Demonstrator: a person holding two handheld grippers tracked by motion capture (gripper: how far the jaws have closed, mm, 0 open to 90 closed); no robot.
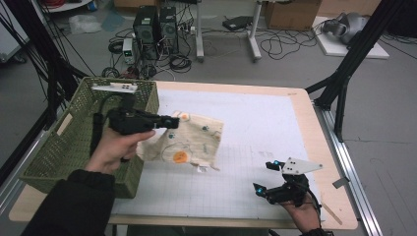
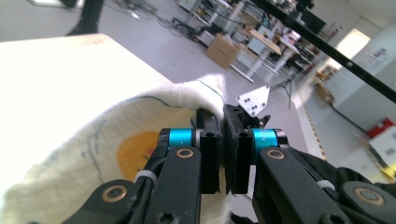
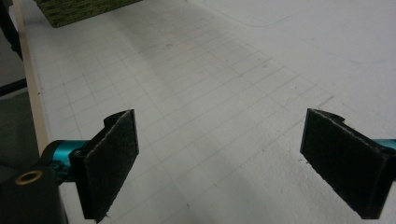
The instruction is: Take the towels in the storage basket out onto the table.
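A cream cloth (image 1: 192, 142) with orange circles and thin stitched lines lies partly on the white grid mat (image 1: 255, 123), its left edge lifted. My left gripper (image 1: 173, 122) is shut on that raised edge, right beside the green basket. In the left gripper view the black pads of my left gripper (image 2: 223, 149) pinch a fold of the cloth (image 2: 93, 140). My right gripper (image 1: 264, 177) rests low near the table's front right, jaws wide apart. In the right gripper view my right gripper (image 3: 224, 158) has only bare mat between its jaws.
A green woven basket (image 1: 74, 142) stands on the table's left side; its corner (image 3: 79, 9) shows far off in the right gripper view. Black frame legs (image 1: 344, 73) stand off the right edge. Computers and cables lie on the floor beyond.
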